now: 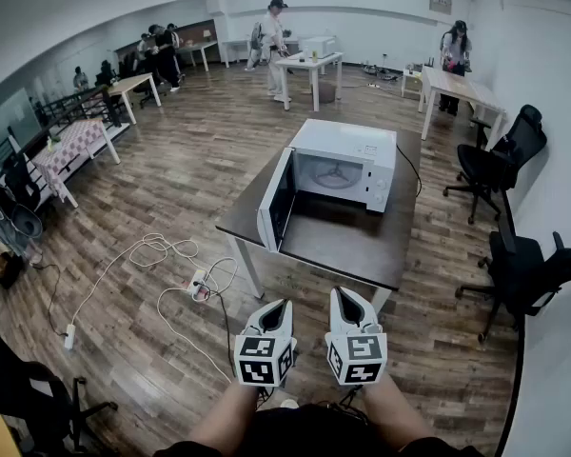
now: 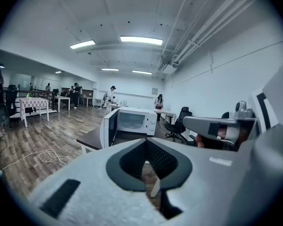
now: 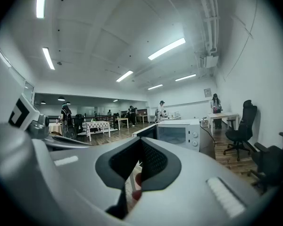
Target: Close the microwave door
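A white microwave (image 1: 347, 165) stands on a dark table (image 1: 362, 246), its door (image 1: 274, 201) swung wide open toward the left and the empty cavity showing. Both grippers hang side by side in front of the table's near edge, well short of the microwave and touching nothing. My left gripper (image 1: 284, 304) is shut and empty, its tips (image 2: 146, 142) meeting below the door (image 2: 108, 126). My right gripper (image 1: 339, 292) also looks shut with nothing in it, and its tips (image 3: 141, 141) line up under the microwave (image 3: 179, 134).
Black office chairs (image 1: 500, 160) stand right of the table along the wall. White cables and a power strip (image 1: 198, 286) lie on the wooden floor at the left. Other tables (image 1: 309, 63) and several people are far back in the room.
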The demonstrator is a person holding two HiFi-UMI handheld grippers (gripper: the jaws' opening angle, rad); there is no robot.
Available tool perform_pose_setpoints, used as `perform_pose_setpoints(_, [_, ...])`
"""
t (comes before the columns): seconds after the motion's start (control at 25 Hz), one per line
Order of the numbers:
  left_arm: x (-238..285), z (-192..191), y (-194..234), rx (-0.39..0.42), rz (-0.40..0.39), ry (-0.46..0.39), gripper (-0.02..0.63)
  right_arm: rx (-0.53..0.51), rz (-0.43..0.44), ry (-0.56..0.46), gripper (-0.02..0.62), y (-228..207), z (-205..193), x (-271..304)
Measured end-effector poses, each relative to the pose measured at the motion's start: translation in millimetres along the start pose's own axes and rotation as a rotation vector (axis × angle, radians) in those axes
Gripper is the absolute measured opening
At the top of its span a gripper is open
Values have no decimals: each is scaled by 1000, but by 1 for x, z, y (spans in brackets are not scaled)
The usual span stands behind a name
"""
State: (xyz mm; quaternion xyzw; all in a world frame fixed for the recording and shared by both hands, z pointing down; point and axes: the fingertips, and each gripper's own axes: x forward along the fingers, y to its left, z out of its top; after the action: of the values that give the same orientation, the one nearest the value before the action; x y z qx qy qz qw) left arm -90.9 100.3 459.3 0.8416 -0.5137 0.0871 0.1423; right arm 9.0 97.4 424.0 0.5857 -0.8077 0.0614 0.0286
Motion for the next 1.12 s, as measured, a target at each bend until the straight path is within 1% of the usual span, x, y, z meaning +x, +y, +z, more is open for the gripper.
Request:
perform_pose_setpoints(0.24, [-4, 3, 13, 6, 11, -11, 9, 9, 3, 7, 6, 9, -2, 6])
perform_pose_setpoints(0.4, [-1, 0, 14, 1, 14, -3, 9, 2, 6, 18, 6, 9, -5, 10])
perform_pose_setpoints(0.56, [3, -2, 15, 3, 15, -1, 9, 35, 5, -12, 8, 6, -5, 10])
perform_pose_setpoints(0.88, [8, -6, 2, 0, 10, 16, 9, 6, 8, -19, 8, 0, -3, 3])
perform_pose_setpoints(1.12, [9, -10, -12, 3, 21, 3, 9, 23, 10, -19, 8, -15, -8, -7])
